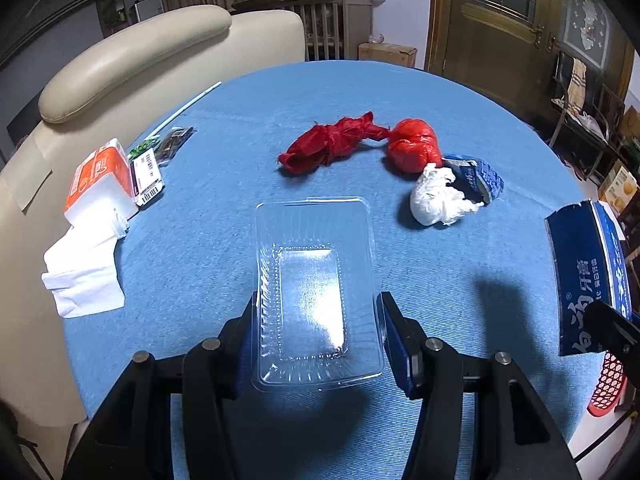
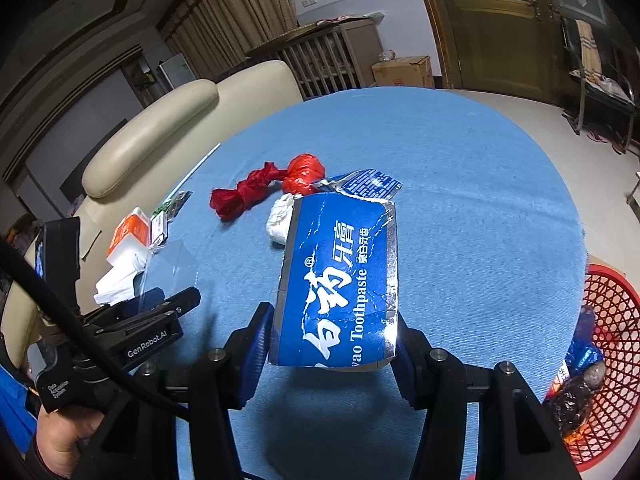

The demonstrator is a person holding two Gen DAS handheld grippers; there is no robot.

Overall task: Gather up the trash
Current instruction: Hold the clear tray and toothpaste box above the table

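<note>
My left gripper (image 1: 316, 320) is shut on a clear plastic tray (image 1: 312, 280), held just above the blue tablecloth (image 1: 224, 184). My right gripper (image 2: 332, 336) is shut on a torn blue toothpaste box (image 2: 340, 280), lifted over the table; the box also shows at the right edge of the left wrist view (image 1: 588, 276). On the cloth lie a red crumpled bag (image 1: 332, 144), a red tied bag (image 1: 416, 148), a white paper wad (image 1: 436, 196) and a blue torn wrapper (image 1: 480, 176). A red mesh basket (image 2: 612, 356) stands off the table's right edge with trash in it.
An orange tissue pack (image 1: 104, 176) with loose white tissues (image 1: 84, 276), a small labelled packet (image 1: 148, 172) and a white straw (image 1: 188, 108) lie at the table's left. A beige sofa (image 1: 132, 64) stands behind the table, a wooden door (image 1: 500, 20) at the back right.
</note>
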